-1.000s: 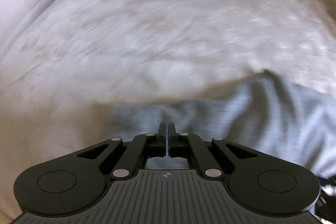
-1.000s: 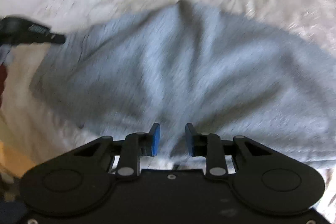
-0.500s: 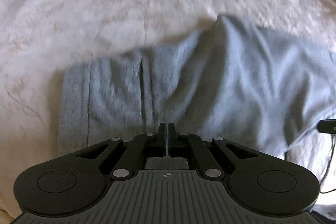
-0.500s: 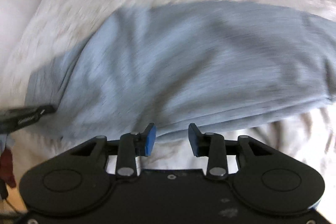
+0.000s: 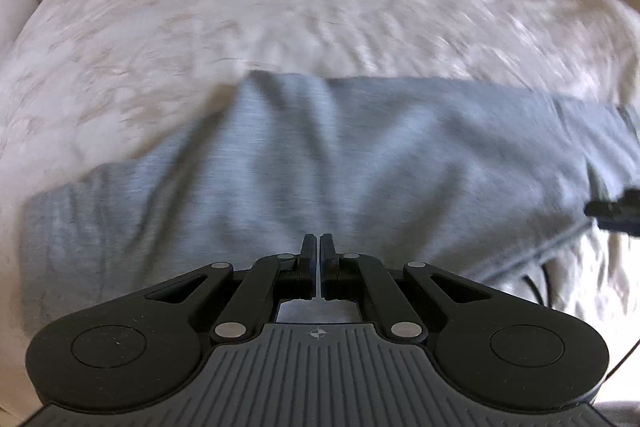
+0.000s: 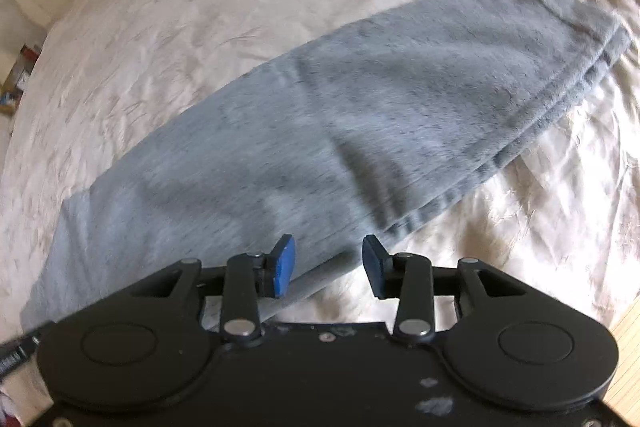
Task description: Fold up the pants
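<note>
The grey sweatpants lie folded into a long band across the cream bedspread. The left gripper hangs over the fabric with its fingers pressed together; whether any cloth is pinched between them I cannot tell. The right gripper is spread wide at the band's near edge, gripping nothing.

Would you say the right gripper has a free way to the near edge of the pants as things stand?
Probably yes. The right gripper is open, and the near edge of the pants lies just ahead of its blue fingers on the bed cover, with nothing between.
</note>
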